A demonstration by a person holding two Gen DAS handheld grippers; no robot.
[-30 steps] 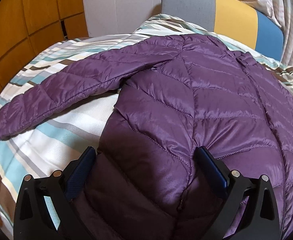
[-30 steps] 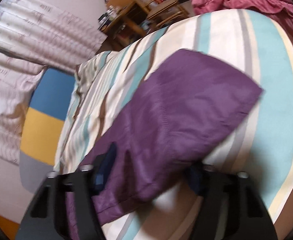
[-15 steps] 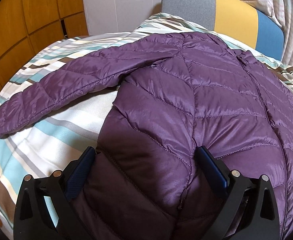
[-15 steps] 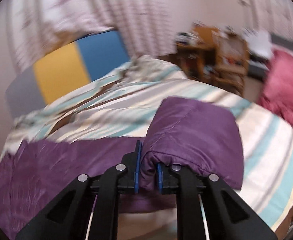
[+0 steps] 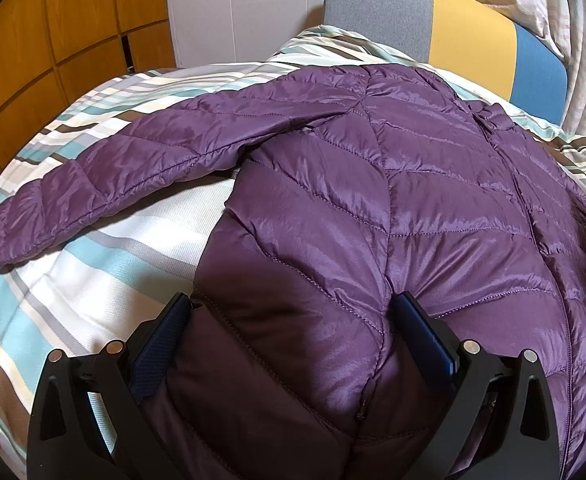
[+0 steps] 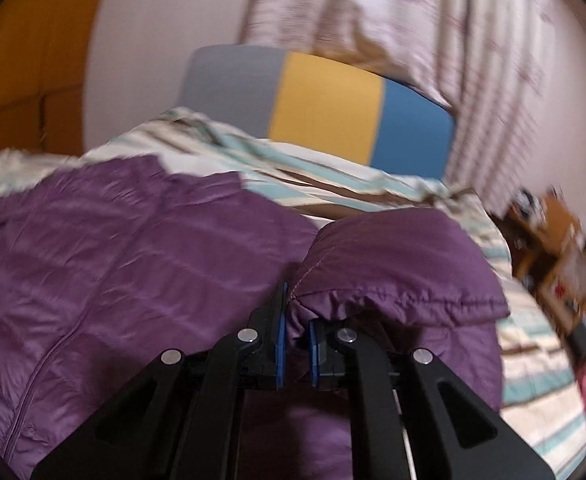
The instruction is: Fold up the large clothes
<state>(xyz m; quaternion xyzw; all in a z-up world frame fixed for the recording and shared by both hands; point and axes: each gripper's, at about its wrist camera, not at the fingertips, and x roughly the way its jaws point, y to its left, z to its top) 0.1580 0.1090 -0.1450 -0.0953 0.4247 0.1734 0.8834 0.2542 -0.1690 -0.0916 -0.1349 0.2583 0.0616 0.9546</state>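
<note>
Left wrist view: purple quilted jacket point(image 5: 393, 184) lies spread on the striped bedspread point(image 5: 105, 264), zip side up, one sleeve point(image 5: 141, 172) stretched out flat toward the left edge. Left gripper point(image 5: 289, 336) tilts steeply down over the hem corner, jaws wide apart, hem fabric bulging up between them; the blue pads point(image 5: 161, 340) sit beside the cloth, not squeezing it. Judgement: this hand does best as an anchor, kept low on the hem so the body does not slide while the other sleeve comes across. Right wrist view: right gripper point(image 6: 295, 344) has jaws nearly closed, pinching the cuff end of the other sleeve point(image 6: 397, 264), which bunches up in front of the pads. Picture is smeared, so detail beyond is soft; headboard point(image 6: 321, 112) in grey, yellow and blue stands behind. Gripper points gently downward, raised a little off the bed, facing the jacket body on its left. Judgement: carry the cuff low across the chest, lay the sleeve straight along the quilting, let go only once it lies flat, so the slippery shell does not spring back.
</note>
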